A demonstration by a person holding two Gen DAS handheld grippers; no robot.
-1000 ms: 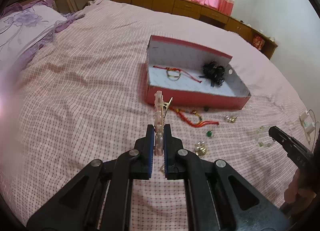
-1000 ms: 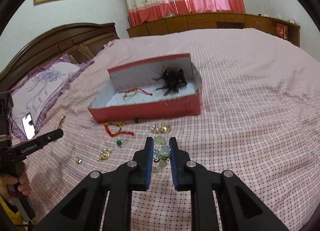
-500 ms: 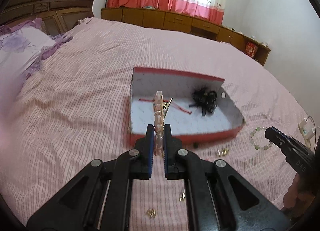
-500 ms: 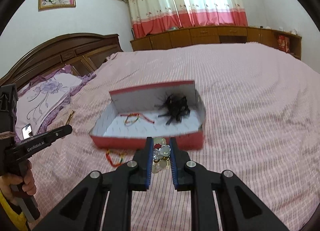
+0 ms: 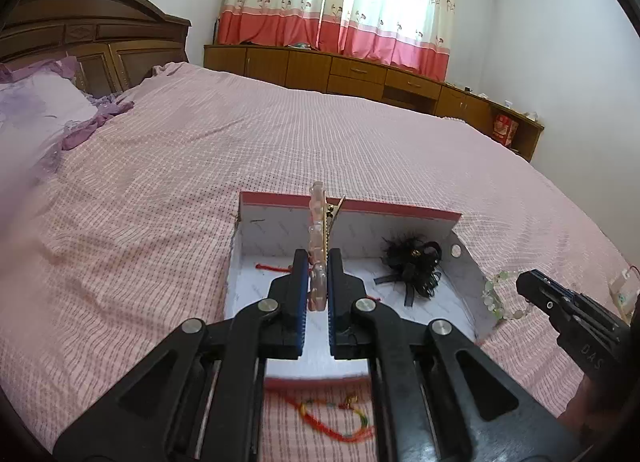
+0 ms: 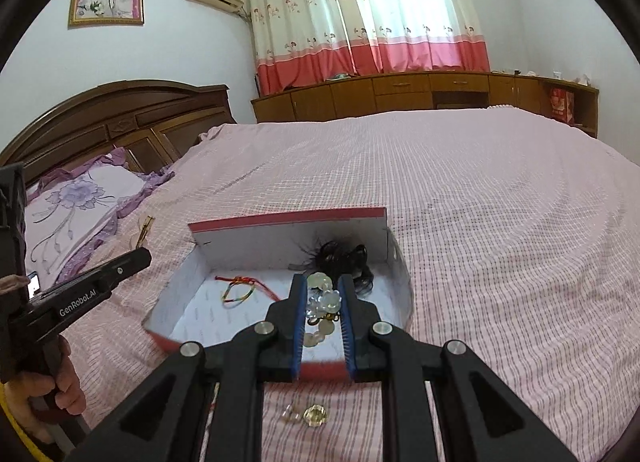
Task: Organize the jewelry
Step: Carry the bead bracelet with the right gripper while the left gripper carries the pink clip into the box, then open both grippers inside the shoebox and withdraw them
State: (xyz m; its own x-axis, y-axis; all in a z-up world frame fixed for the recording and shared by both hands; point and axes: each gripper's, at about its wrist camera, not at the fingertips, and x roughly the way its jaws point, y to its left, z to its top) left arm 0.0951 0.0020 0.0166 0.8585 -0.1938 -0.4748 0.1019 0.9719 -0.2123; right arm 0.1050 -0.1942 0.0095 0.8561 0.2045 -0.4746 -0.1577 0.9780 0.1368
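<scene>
A red box with a white inside [image 5: 348,207] [image 6: 288,218] lies open on the pink bed. It holds a black hair flower [image 5: 414,262] [image 6: 346,256] and a red string bracelet [image 6: 240,286]. My left gripper [image 5: 319,262] is shut on a pink hair clip [image 5: 318,238] that stands upright over the box. My right gripper [image 6: 323,294] is shut on a pale green bead bracelet [image 6: 320,302] over the box's near right part; the bracelet [image 5: 494,298] also hangs from it in the left wrist view.
A red string bracelet [image 5: 332,418] lies on the bed in front of the box. Small gold pieces [image 6: 308,414] lie there too. A purple pillow [image 6: 76,202] and wooden headboard [image 6: 120,114] are at the left. Cabinets [image 5: 360,74] line the far wall.
Both grippers have moved forward and up with their items, from in front of the box to above its inside. The loose items on the bed have dropped below the grippers.
</scene>
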